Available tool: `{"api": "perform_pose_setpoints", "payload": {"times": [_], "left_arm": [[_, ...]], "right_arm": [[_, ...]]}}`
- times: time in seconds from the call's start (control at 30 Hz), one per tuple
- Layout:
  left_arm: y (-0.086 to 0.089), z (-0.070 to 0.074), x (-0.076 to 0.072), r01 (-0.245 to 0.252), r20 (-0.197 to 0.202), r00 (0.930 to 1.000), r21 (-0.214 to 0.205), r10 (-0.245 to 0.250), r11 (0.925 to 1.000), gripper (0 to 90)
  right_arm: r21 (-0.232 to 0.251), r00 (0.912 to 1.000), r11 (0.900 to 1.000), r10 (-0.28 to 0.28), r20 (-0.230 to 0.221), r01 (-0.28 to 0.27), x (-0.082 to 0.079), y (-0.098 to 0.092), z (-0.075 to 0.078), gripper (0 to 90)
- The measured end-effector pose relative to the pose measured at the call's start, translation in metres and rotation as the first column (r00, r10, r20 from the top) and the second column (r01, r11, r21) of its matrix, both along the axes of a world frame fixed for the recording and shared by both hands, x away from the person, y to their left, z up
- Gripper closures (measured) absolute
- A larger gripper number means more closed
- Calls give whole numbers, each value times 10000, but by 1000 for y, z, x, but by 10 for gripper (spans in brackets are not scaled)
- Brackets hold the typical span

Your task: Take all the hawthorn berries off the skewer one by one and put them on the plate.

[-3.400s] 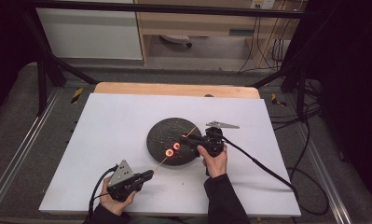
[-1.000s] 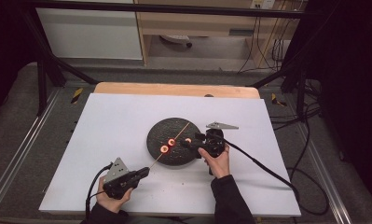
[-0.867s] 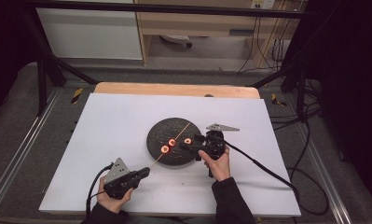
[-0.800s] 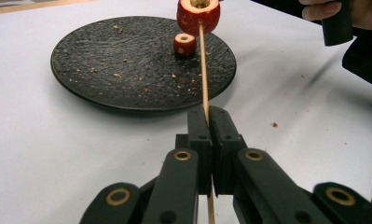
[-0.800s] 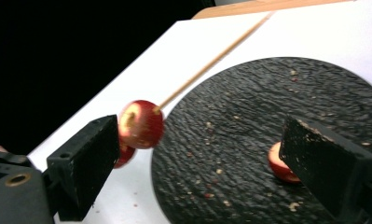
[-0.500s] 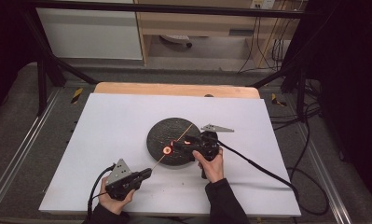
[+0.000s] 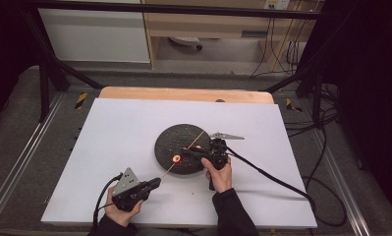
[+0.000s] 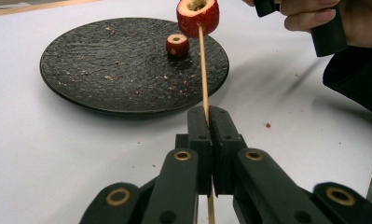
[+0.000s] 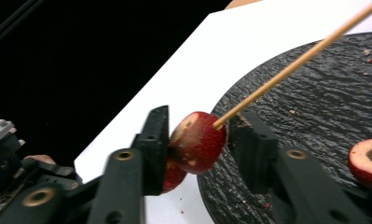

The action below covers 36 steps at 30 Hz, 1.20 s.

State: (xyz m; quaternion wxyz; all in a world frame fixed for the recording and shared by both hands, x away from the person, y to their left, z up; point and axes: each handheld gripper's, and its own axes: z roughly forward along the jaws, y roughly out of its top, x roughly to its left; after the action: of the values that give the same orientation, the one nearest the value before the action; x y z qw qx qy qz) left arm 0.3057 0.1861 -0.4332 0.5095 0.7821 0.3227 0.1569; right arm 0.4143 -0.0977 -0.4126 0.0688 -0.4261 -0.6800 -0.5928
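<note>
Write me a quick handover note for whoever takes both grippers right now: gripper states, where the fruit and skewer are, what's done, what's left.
Left gripper: shut on the wooden skewer, held near its lower part, tip aimed over the black plate.
Right gripper: jaws either side of a cored red fruit piece; the left jaw touches it, the other stands slightly off.
Done: that piece is threaded on the skewer. A second red piece shows just behind it in the right gripper view; whether it is threaded is unclear.
Left: one cored piece on the plate, probably to be threaded next.
</note>
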Motion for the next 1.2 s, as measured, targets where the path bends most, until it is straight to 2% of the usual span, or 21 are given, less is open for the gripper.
{"api": "perform_pose_setpoints", "payload": {"times": [0.13, 0.27, 0.4, 0.63, 1.0, 1.2], "left_arm": [[0, 1, -1, 2, 38, 10000, -39, -2, 10000, 880], [1, 2, -1, 4, 98, 10000, -111, -3, 9999, 880], [2, 3, -2, 4, 153, 9999, -182, -1, 9998, 880], [4, 4, -2, -18, 179, 9998, -241, 23, 9997, 880], [5, 5, -2, -13, 206, 9998, -302, 19, 9995, 880], [6, 5, -2, -23, 200, 9998, -304, 29, 9995, 880]], "right_arm": [[51, 10000, 10000, -18, 0, 18, 0, -2, 3, 634], [79, 9992, 9994, -336, 222, 335, 2, -6, 9, 635], [93, 9970, 9978, -662, 408, 659, 7, -12, 17, 636], [85, 9942, 9954, -959, 479, 956, 19, -23, 27, 637], [-39, 9830, 9857, -1675, 746, 1683, 35, -41, 43, 639], [-221, 9735, 9769, -2095, 916, 2124, 43, -50, 48, 640]]}}
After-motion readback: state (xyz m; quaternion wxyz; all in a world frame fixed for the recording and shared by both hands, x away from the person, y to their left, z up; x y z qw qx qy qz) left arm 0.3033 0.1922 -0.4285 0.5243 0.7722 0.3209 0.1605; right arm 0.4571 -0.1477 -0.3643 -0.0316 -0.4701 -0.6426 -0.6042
